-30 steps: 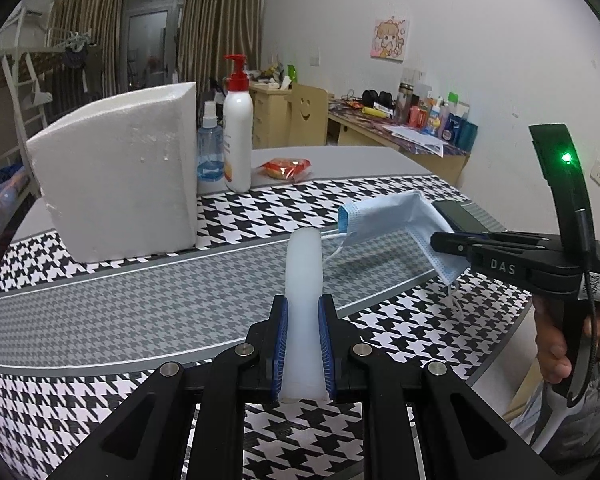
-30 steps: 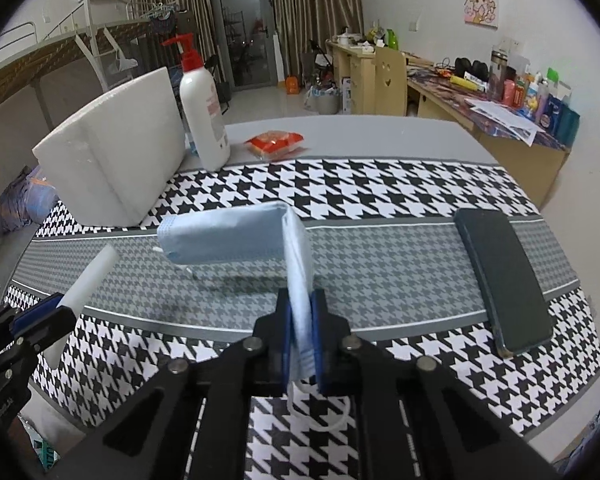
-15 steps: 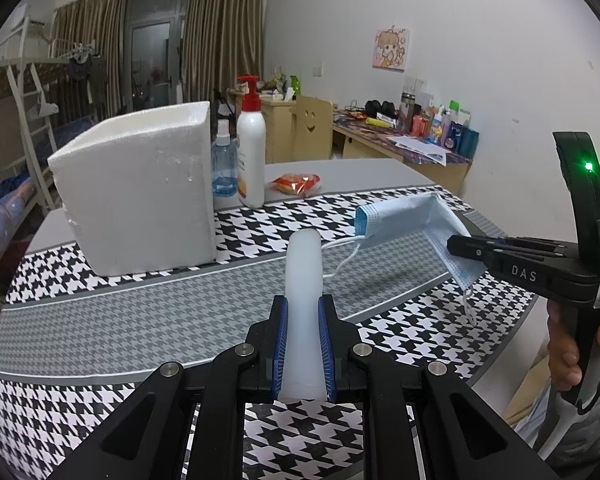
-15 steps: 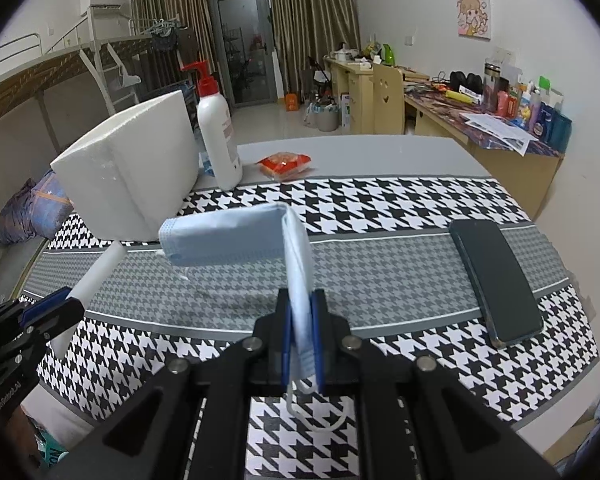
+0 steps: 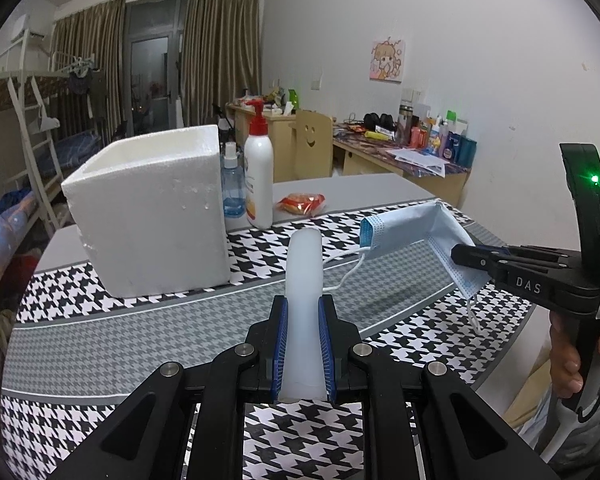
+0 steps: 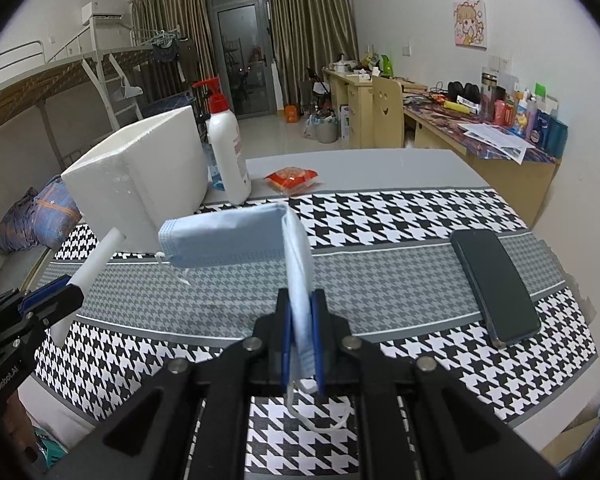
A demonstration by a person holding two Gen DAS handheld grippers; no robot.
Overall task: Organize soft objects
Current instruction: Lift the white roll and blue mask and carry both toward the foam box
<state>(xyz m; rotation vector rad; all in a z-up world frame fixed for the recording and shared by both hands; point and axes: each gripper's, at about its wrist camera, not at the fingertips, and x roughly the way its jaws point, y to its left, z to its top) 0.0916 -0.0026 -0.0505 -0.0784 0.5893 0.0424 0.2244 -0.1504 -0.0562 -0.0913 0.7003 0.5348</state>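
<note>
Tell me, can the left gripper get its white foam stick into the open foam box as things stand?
Probably yes. The left gripper is shut on the white foam stick, the foam box is open-topped, and nothing lies between them. The face mask hangs off to the right in the right gripper.

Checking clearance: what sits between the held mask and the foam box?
Nothing: only bare houndstooth cloth separates the mask from the foam box, seen from the left wrist.

Even, dim indoor light; sharp focus; strong fisheye bending, dark vignetted corners.
</note>
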